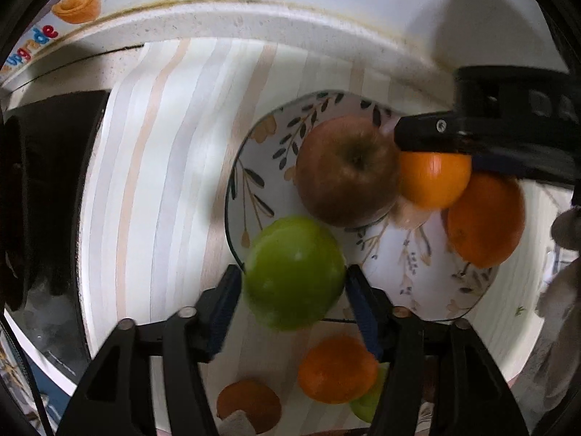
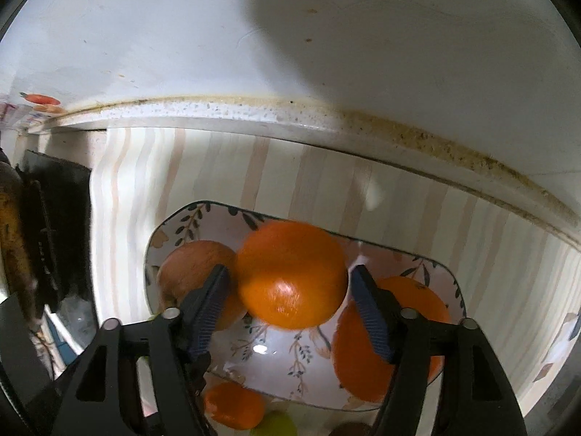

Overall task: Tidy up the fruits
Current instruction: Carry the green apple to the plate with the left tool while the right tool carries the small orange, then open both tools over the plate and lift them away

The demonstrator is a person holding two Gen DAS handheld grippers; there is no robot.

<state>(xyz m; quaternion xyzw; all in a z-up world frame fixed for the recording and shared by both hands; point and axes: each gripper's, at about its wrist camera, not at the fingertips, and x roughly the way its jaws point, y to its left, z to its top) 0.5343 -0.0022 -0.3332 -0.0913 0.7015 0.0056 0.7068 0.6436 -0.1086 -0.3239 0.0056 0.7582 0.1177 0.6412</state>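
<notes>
Above floral plate (image 1: 428, 290): left fingers (image 1: 232, 290) clamp green apple (image 1: 294, 272); right fingers (image 2: 366, 301) clamp orange (image 2: 290, 272).

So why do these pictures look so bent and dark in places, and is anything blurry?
Left wrist view: the fisheye lens bows the counter edge, corners go black, and the green apple in the left hand-held gripper is slightly soft. Right wrist view: a big shadow falls on the wall, and glare spots the held orange.
</notes>
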